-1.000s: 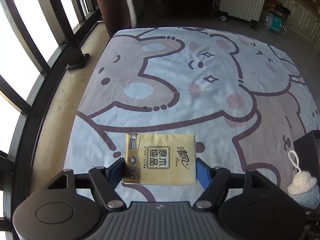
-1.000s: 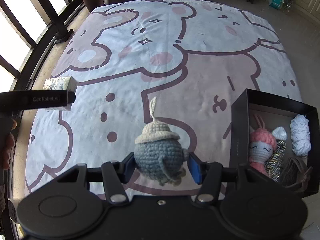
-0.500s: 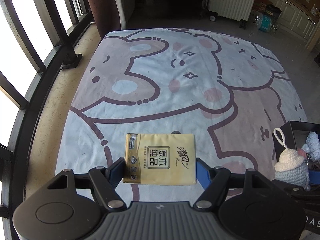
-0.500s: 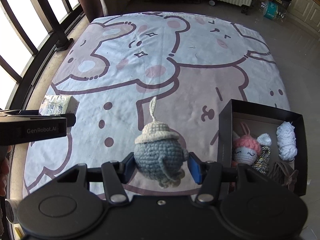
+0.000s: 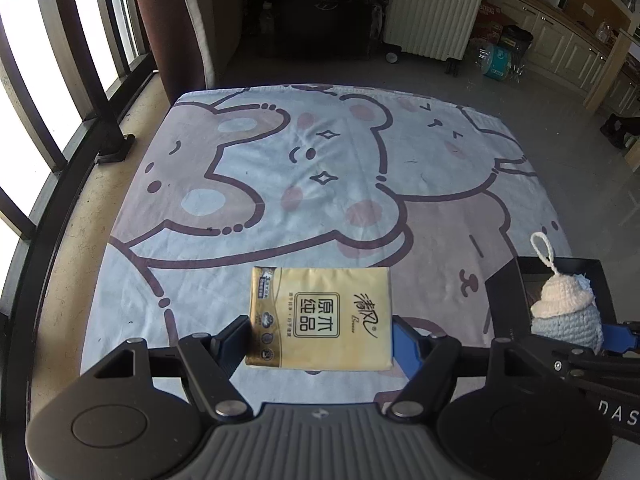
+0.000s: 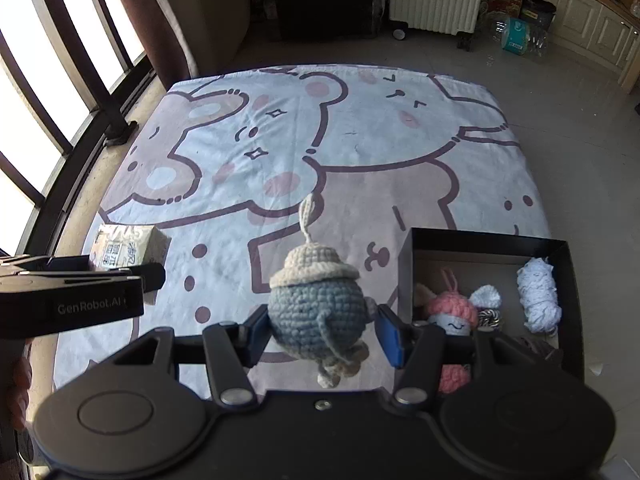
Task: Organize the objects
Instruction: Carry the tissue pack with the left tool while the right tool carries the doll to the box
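**A:** Compared with a second back, both grippers are seen higher over the cartoon-bear blanket [image 5: 328, 184], and the black box [image 6: 406, 276] is now much further into the frame on the right. More of the room behind is shown too, like the white radiator [image 5: 434, 8].

**B:** What's being carried?

**A:** A yellow tissue pack [image 5: 320, 318] is clamped in the left gripper [image 5: 322, 336], its jaws pressed on the pack's two short sides, printed face up. It's held in the air above the near part of the blanket. In the right wrist view the same pack is spotted at the far left, half hidden behind that gripper's black body.

**B:** And the other one?

**A:** A blue crochet doll [image 6: 318, 314] with a cream hat and a hanging loop is pinched in the right gripper [image 6: 320, 332], jaws at a middling width, one on each side of its round body. It's hung clear of the blanket, just left of the box's near-left corner.

**B:** Anything in the box already?

**A:** A pink crochet doll [image 6: 450, 312], a white yarn bundle [image 6: 538, 296] and a striped rope piece [image 6: 490, 316] are seen inside. Something brown is also tucked at the near side, but it can't be made out. A bit of a hand is caught at the lower left edge of the right wrist view.
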Available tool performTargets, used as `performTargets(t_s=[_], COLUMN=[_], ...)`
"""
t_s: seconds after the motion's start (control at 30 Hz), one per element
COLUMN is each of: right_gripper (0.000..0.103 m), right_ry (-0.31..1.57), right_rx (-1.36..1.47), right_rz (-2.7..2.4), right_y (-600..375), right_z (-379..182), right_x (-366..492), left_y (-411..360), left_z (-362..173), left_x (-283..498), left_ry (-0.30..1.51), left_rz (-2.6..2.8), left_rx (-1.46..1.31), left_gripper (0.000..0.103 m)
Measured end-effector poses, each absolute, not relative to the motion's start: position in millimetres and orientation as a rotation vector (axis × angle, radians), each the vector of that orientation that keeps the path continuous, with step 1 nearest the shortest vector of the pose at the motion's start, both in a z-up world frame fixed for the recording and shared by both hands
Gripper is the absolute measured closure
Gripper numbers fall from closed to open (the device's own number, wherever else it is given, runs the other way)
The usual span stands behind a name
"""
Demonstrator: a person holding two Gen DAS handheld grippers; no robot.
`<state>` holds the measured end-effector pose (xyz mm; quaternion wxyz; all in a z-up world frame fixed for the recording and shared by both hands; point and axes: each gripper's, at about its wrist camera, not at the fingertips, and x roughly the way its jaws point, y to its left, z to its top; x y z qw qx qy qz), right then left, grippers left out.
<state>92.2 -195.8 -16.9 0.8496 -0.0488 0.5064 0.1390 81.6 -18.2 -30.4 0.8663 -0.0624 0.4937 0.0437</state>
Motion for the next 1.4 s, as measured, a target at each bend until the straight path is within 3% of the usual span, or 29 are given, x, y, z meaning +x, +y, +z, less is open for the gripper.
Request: performTargets(t_s=[0.73, 1.4], right_gripper=[0.046, 0.046], right_ry=[0.883, 0.902], right_rx=[0.139, 0.215], right_rz=[0.082, 0.012], right_y=[-331.6, -375.4], right_z=[13.6, -46.2], right_x=[94.9, 131.3], left_y=[-113.4, -171.7], left_z=[-5.2, -33.1], left_x=[93.8, 139.4], left_ry=[0.928, 0.948], left_rz=[-0.099, -0.228], left_rx=[-0.159, -0.215], left_gripper=[0.030, 0.030])
